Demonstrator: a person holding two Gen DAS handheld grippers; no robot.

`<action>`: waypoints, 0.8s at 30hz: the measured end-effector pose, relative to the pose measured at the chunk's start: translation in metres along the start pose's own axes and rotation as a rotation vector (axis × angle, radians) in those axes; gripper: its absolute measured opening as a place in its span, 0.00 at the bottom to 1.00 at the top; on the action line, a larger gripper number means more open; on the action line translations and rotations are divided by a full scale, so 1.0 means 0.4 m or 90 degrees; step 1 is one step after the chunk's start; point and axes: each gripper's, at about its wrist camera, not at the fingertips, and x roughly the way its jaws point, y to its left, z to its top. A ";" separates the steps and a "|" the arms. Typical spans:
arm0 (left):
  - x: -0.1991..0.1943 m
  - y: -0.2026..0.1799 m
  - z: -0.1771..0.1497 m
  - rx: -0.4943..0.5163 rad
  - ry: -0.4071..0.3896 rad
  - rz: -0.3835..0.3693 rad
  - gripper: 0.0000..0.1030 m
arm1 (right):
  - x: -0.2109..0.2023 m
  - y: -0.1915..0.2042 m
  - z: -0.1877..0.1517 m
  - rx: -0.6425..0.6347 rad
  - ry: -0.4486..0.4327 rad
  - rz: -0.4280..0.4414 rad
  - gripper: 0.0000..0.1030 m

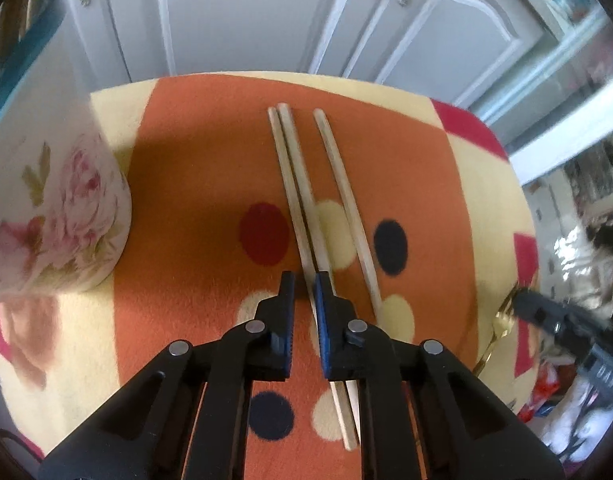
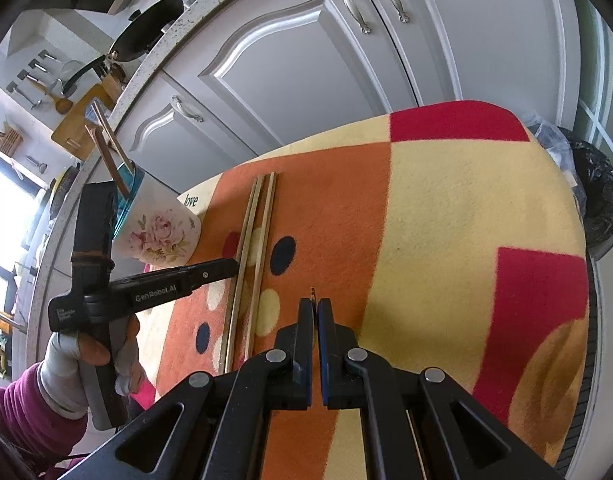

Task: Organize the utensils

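Chopsticks [image 1: 302,200]: three, pale wood, lying side by side on the patterned cloth [image 1: 194,184]. We judge them light, stiff and smooth, best pinched near one end. Left gripper [image 1: 304,280] stands narrow over them; whether its pads press we cannot tell. Right gripper [image 2: 315,306] is closed on a gold fork [image 1: 502,320]. Flowered cup [image 1: 62,216] nearby; grey cabinets [image 1: 234,12] behind.

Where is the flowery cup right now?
The flowery cup stands on the blanket, left of the chopsticks in the left wrist view.
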 end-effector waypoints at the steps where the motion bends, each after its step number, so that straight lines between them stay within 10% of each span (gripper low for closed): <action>1: 0.005 -0.011 -0.007 0.013 0.006 -0.001 0.08 | 0.002 0.001 -0.002 -0.001 0.002 0.000 0.02; 19: -0.026 0.042 -0.114 0.035 0.028 -0.010 0.03 | 0.018 0.013 -0.012 -0.013 0.002 -0.036 0.02; 24: -0.049 0.049 -0.190 0.063 0.058 0.001 0.04 | 0.039 0.025 -0.012 -0.003 0.009 -0.015 0.18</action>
